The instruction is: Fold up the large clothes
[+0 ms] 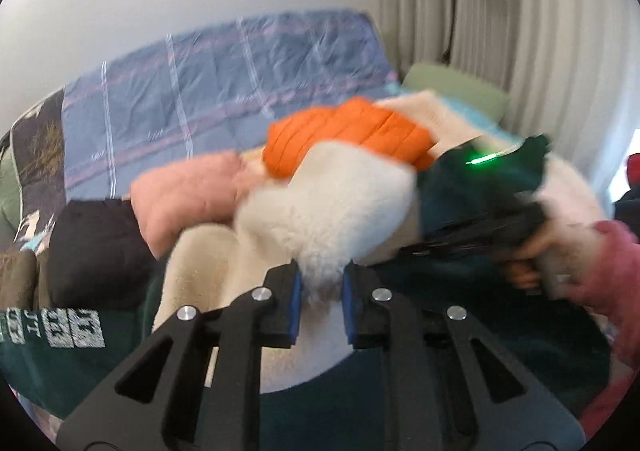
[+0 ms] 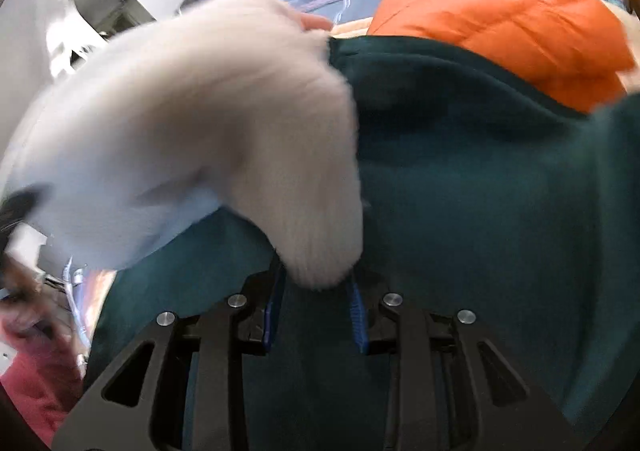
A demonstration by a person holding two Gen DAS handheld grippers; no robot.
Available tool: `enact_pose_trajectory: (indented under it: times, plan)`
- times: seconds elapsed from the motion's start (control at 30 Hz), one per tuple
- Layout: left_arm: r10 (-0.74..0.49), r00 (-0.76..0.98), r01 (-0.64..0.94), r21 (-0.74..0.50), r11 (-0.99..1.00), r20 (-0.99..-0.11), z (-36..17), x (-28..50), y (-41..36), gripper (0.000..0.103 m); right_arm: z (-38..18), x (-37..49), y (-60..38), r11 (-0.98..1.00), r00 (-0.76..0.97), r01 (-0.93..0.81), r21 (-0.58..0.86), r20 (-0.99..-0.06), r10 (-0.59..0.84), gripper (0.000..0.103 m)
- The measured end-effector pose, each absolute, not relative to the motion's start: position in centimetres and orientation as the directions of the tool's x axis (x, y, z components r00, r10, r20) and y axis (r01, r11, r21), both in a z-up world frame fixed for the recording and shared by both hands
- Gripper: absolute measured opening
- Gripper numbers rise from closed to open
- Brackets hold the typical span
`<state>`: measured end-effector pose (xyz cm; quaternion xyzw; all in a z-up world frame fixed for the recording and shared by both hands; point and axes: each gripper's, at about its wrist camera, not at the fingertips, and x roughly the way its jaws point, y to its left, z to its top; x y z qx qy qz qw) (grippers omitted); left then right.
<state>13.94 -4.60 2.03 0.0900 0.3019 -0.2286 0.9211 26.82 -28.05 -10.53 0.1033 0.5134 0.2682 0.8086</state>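
Note:
A white fluffy fleece garment is lifted off a heap of clothes. My left gripper is shut on one bunched end of it, blue pads pressing both sides. In the right wrist view the fleece arches over from the left and tapers down into my right gripper, which is shut on that tip. A dark green garment lies right under and behind these fingers. From the left wrist view, the right gripper is a dark blur at the right, held by a hand in a pink sleeve.
An orange puffer jacket tops the heap, with a pink fluffy garment and a black one to its left. A blue plaid bed cover stretches behind. A green pillow and a white pleated curtain are at the right.

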Motion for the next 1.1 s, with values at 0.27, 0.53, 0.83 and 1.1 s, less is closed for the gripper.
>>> enact_pose_trajectory:
  times: [0.27, 0.53, 0.83, 1.1]
  plan:
    - [-0.471, 0.541, 0.633, -0.031, 0.774, -0.697, -4.7, 9.5, -7.0, 0.016, -10.2, 30.9, -28.3, 0.933, 0.602, -0.209, 0.294, -0.713, 0.36, 0.016]
    - [-0.451, 0.456, 0.697, -0.007, 0.717, -0.768, -10.9, 9.3, -10.3, 0.025, -5.9, 26.7, -33.6, 0.926, 0.64, -0.114, 0.359, -0.687, 0.345, 0.032]
    - [-0.444, 0.511, 0.679, 0.029, 0.733, -0.736, -8.6, 8.8, -9.1, 0.045, -1.0, 23.0, -25.3, 0.757, 0.556, -0.472, 0.452, -0.514, 0.653, 0.049]
    - [-0.207, 0.675, 0.332, 0.042, 0.942, -0.708, -7.7, 15.3, -0.9, 0.042, -10.3, 24.6, -24.2, 0.927, 0.526, -0.312, 0.208, -0.775, 0.351, 0.032]
